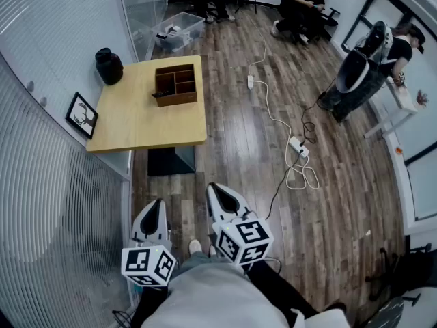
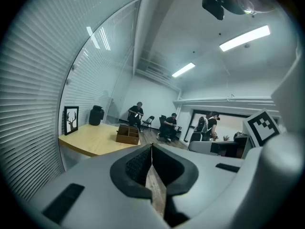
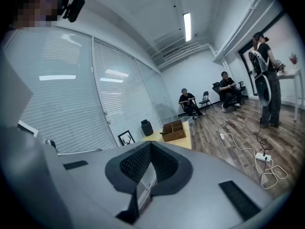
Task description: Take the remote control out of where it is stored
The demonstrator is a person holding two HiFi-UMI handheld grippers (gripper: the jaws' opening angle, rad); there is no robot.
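A brown wooden organiser box (image 1: 177, 84) with several compartments stands on the far side of a light wooden table (image 1: 136, 125). A dark, remote-like thing (image 1: 160, 94) lies in its near left compartment. The box (image 2: 128, 134) also shows small and far off in the left gripper view, and the box (image 3: 174, 130) likewise in the right gripper view. My left gripper (image 1: 158, 204) and right gripper (image 1: 216, 189) hang side by side over the floor, well short of the table. Both are shut with nothing between the pads, as the left gripper (image 2: 151, 149) and right gripper (image 3: 150, 147) views show.
A black vase (image 1: 108, 65) and a framed deer picture (image 1: 82, 115) are by the blinds on the table's left. White cables and a power strip (image 1: 298, 146) cross the floor to the right. A clear bin (image 1: 181, 27), seated people and a standing person (image 1: 369, 67) are further off.
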